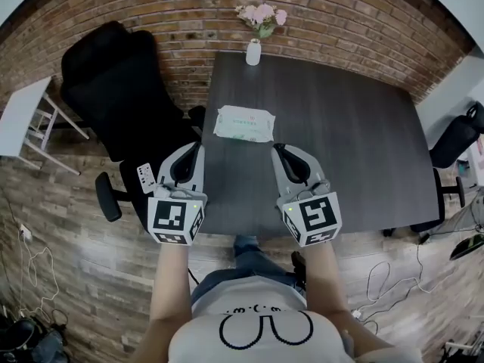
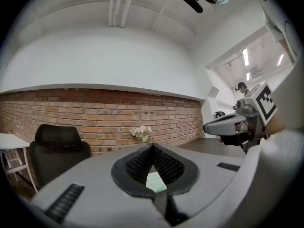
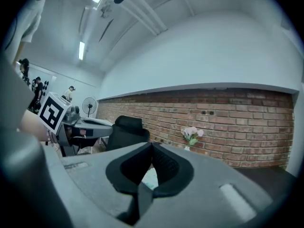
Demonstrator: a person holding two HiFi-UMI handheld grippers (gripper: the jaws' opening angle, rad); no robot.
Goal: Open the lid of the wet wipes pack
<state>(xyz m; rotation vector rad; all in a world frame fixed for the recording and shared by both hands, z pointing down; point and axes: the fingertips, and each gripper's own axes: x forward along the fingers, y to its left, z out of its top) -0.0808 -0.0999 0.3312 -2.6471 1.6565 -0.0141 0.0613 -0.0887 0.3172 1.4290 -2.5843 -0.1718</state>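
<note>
Holding pink flowers [image 1: 261, 15], a white vase [image 1: 253, 52] stood behind the green-white wet wipes pack [image 1: 244, 123]; left gripper [image 1: 197, 145] and right gripper [image 1: 278, 148] were clenched empty.

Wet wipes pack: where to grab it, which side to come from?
Likely its left short end: the wet wipes pack lies flat, long side crosswise, so the left tongs come in low from the near side. Lid tab too small to see.

Wet wipes pack [image 1: 244, 123] on the table [image 1: 355, 150] — vase [image 1: 253, 52] behind it at the far edge, chair [image 1: 113, 82] left.
</note>
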